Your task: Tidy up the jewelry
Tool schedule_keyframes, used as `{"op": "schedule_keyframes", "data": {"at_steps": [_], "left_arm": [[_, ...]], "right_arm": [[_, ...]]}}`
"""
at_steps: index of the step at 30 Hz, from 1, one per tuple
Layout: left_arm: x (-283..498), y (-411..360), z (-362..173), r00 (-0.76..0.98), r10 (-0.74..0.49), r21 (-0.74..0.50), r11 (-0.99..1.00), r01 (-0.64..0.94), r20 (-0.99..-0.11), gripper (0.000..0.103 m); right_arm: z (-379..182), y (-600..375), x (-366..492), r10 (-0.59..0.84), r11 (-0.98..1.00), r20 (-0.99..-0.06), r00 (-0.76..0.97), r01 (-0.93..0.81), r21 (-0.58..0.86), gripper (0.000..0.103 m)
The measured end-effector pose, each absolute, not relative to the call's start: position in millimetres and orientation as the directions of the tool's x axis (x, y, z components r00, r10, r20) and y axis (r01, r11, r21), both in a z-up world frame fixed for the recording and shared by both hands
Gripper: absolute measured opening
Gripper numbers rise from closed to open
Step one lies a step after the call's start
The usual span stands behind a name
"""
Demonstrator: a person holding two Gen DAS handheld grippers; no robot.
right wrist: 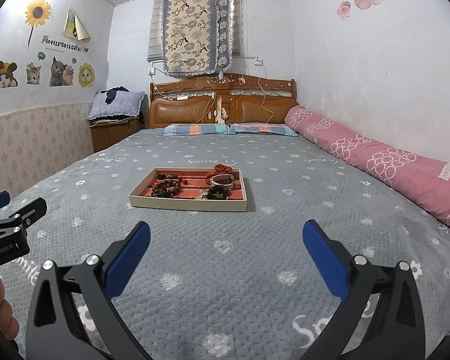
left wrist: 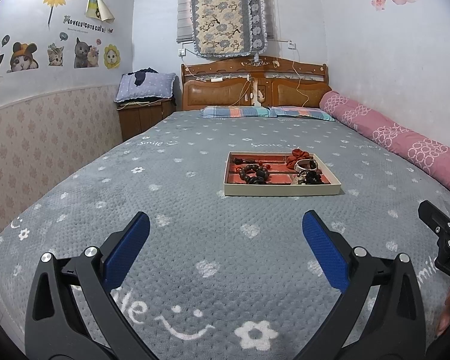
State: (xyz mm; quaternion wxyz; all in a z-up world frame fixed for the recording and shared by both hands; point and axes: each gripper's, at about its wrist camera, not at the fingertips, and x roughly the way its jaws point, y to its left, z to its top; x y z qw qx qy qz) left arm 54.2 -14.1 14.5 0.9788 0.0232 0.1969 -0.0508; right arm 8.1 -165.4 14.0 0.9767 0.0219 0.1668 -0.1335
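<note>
1. jewelry is gathered in a shallow tray [left wrist: 282, 188] with a cream rim and a red divided lining, set on the grey bedspread [left wrist: 195, 240] and taken below as the landmark.
2. the left gripper [left wrist: 226, 225] is seen with its blue pads spread wide and nothing between them; it is held above the bedspread, well short of the tray's near rim.
3. the right gripper [right wrist: 226, 232] is likewise spread and empty, also on the near side of the tray and apart from it.
4. from the left gripper the tray lies ahead and to the right; from the right gripper it lies ahead and to the left, so the tray sits between the two lines of approach.
5. the tray's long axis runs across both views, its long near rim turned toward the grippers.
6. a dark beaded bracelet [left wrist: 254, 174] is found in the tray's left half, on the left gripper's side.
7. a white band [right wrist: 223, 180] and a red scrunchie [right wrist: 225, 168] are seen in the tray's right half, toward the far rim, the scrunchie spilling over that rim; a dark tangled piece [right wrist: 217, 192] lies nearer the front.
8. neither gripper is judged clearly nearer; each half is best reached by the gripper on its own side, forward and slightly inward.
</note>
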Motion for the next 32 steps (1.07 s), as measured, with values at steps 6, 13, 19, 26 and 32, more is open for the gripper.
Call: {"op": "schedule_keyframes", "data": {"at_steps": [6,13,19,26,32], "left_arm": [[54.1,-14.4,14.5,0.917,-0.09,0.025,0.994,0.108,-0.388,0.098],[53.1,-16.7,16.0,0.919,-0.09,0.03,0.994,0.109,-0.384,0.098],[52.1,-17.5,17.3,0.916,-0.095,0.024,0.993,0.113,-0.389,0.098],[51.4,-16.2,17.7,0.916,-0.095,0.024,0.993,0.113,-0.389,0.098],[50.9,-14.1,17.4,0.917,-0.093,0.025,0.993,0.111,-0.388,0.098]], "right_arm": [[14.1,-165.6,7.9,-0.253,0.963,-0.331,0.909,0.268,0.0,0.099],[14.0,-165.1,7.9,-0.254,0.963,-0.336,0.907,0.27,0.0,0.099],[14.4,-161.9,6.7,-0.253,0.963,-0.336,0.907,0.269,0.002,0.099],[14.1,-160.8,6.4,-0.251,0.963,-0.339,0.907,0.268,0.002,0.099],[13.2,-159.5,5.9,-0.25,0.964,-0.342,0.906,0.267,0.002,0.099]]}}
